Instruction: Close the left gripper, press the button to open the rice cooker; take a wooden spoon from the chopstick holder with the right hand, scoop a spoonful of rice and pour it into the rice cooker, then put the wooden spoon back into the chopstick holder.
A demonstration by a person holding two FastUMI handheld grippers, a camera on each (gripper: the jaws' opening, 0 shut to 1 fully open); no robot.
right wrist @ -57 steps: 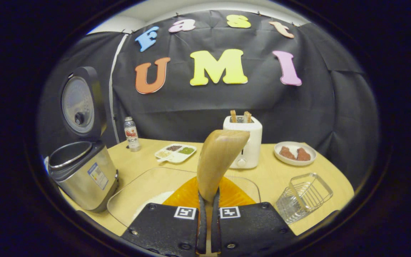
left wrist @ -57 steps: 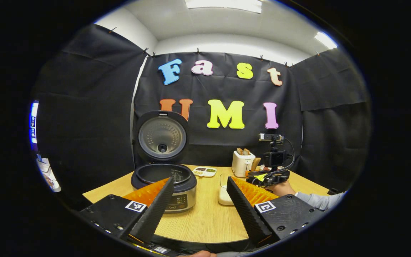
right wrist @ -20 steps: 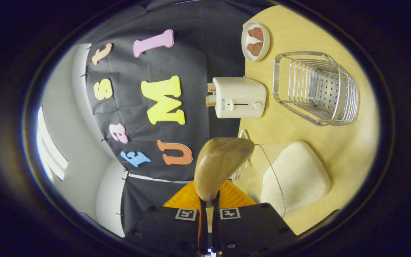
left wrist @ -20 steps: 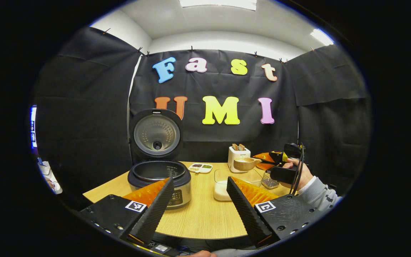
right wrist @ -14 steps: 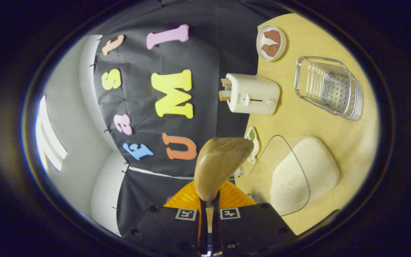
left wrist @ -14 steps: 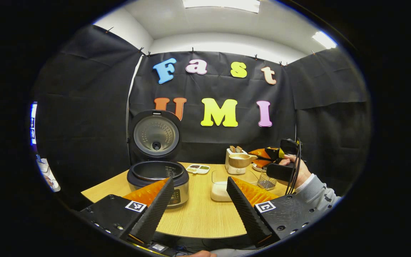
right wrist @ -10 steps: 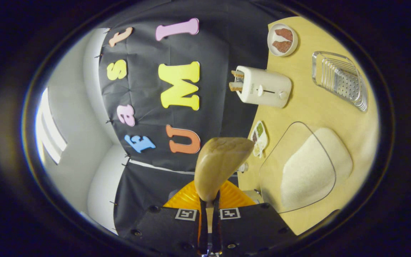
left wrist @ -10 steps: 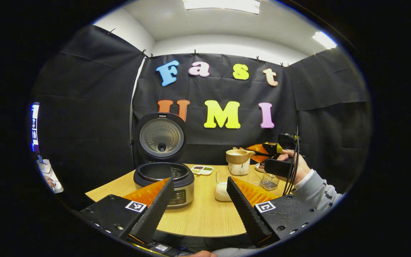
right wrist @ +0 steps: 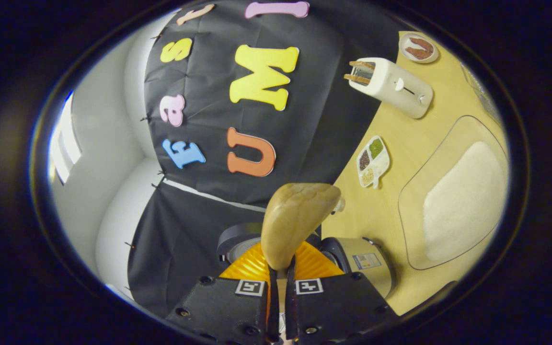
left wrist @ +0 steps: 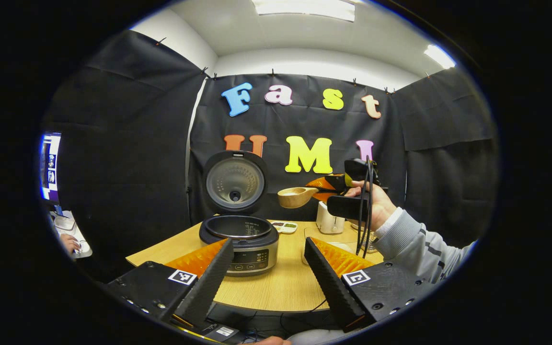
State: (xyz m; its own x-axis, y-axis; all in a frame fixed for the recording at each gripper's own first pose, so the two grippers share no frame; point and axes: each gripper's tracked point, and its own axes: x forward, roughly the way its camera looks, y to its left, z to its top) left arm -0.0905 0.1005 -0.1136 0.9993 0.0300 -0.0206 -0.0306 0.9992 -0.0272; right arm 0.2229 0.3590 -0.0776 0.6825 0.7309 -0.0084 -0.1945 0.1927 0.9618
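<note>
In the left gripper view, a wooden table [left wrist: 276,287] stands in a booth with black cloth walls. The left gripper [left wrist: 269,275] sits low at the near edge of the table, its two fingers spread wide apart with nothing between them. Beyond them, on the left half of the table, stands the rice cooker [left wrist: 240,242]. Its round lid [left wrist: 234,181] is raised upright at the back and its dark inner pot is open to the ceiling.

To the right and higher up, a hand [left wrist: 376,206] in a grey sleeve [left wrist: 412,244] holds the right gripper [left wrist: 326,184] in the air, turned sideways. That gripper clamps the handle of a wooden spoon [left wrist: 297,196]. The spoon's bowl points left toward the cooker's lid, above the table and just right of the open pot, not touching the cooker. I cannot tell whether rice lies in the bowl.

In the right gripper view, the scene is rolled onto its side. The right gripper [right wrist: 280,306] has its fingers nearly together, pressing on the spoon's [right wrist: 297,220] handle from both sides, and the spoon's rounded back rises in front of the camera. The rice cooker [right wrist: 360,263] is low, just behind the spoon. On the table are a clear dish of white rice [right wrist: 458,201], a small divided dish [right wrist: 373,161] of grains, a white toaster [right wrist: 396,88] with bread in its slots, and a small plate [right wrist: 419,47] of brownish food.
</note>
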